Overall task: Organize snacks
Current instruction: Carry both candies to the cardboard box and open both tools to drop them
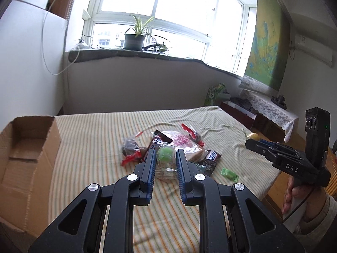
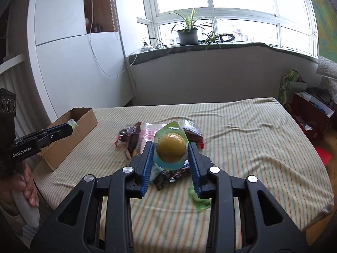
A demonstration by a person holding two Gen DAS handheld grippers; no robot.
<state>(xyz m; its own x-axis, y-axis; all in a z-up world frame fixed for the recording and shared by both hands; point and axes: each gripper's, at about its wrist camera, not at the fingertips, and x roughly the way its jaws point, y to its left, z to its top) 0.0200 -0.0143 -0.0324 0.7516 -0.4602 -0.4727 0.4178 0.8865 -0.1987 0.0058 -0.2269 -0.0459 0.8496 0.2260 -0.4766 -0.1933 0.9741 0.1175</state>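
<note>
The right gripper (image 2: 171, 152) is clamped on a jelly cup (image 2: 171, 150), its blue pads (image 2: 147, 168) pressing the cup's two sides, with the yellow dome toward the camera and the green lid film sticking up behind. The cup is lifted above the bed (image 2: 242, 147), over the near edge of the snack pile (image 2: 160, 132). It looks light, with a thin, smooth plastic wall that could dent or slip, so a hold across its widest part, as here, seems safest. The person's right hand (image 1: 294, 194) grips the handle low, and the tool points left and slightly down.

The left gripper (image 1: 166, 158) holds a small pale-green packet (image 1: 165, 155) between jaws that are part closed. In the right view a scrap of wrapper shows at its tips, which sit just beside the box (image 1: 27, 158). The packet is soft and almost weightless, and pinching the wrapper's body should do. The left hand (image 2: 27, 181) holds its handle near the bed's edge.

Beyond lie the rest: clear bags of bread (image 1: 179, 145), dark red-sealed cakes (image 1: 130, 147), chocolate bars (image 1: 212, 158) and a green candy (image 1: 229, 174) lying apart to the right. The crinkly bags are slippery, and the bread will squash, so their sealed ends are probably the better hold. The open cardboard box stands at the bed's left edge, and it looks like the place for them.
</note>
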